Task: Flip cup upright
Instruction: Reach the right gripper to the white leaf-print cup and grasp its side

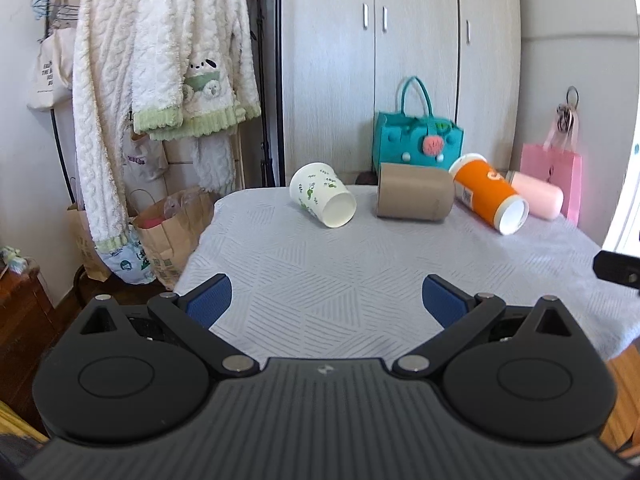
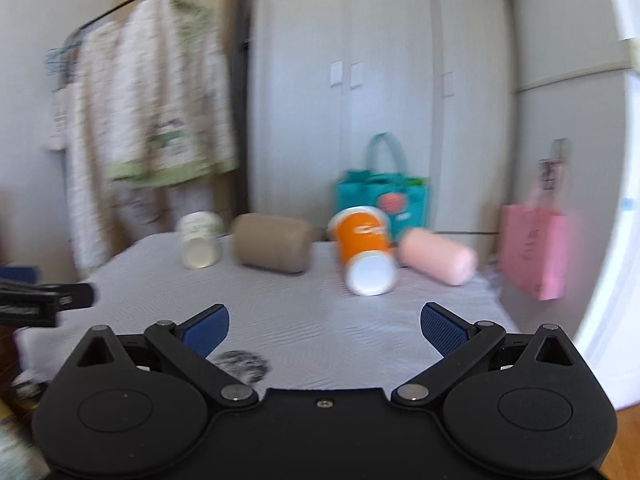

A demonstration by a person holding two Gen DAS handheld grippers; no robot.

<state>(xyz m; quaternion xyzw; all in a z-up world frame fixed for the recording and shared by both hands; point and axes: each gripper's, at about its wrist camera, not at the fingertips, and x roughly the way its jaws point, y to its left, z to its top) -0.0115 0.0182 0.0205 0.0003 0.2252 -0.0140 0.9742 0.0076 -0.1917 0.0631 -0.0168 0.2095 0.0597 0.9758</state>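
Several cups lie on their sides at the far edge of a table with a white patterned cloth (image 1: 320, 264). From left to right: a white cup with green print (image 1: 322, 194) (image 2: 200, 240), a tan cup (image 1: 414, 197) (image 2: 272, 243), an orange cup with a white base (image 1: 488, 194) (image 2: 366, 250), and a pink cup (image 1: 538, 195) (image 2: 438, 256). My left gripper (image 1: 326, 300) is open and empty over the near part of the table. My right gripper (image 2: 324, 330) is open and empty, facing the orange cup from a distance.
A teal handbag (image 1: 418, 136) stands behind the cups against a wardrobe. A pink gift bag (image 1: 554, 176) hangs at the right. A clothes rack with fleecy garments (image 1: 160, 60) and paper bags (image 1: 168, 228) stand left of the table. The right wrist view is blurred.
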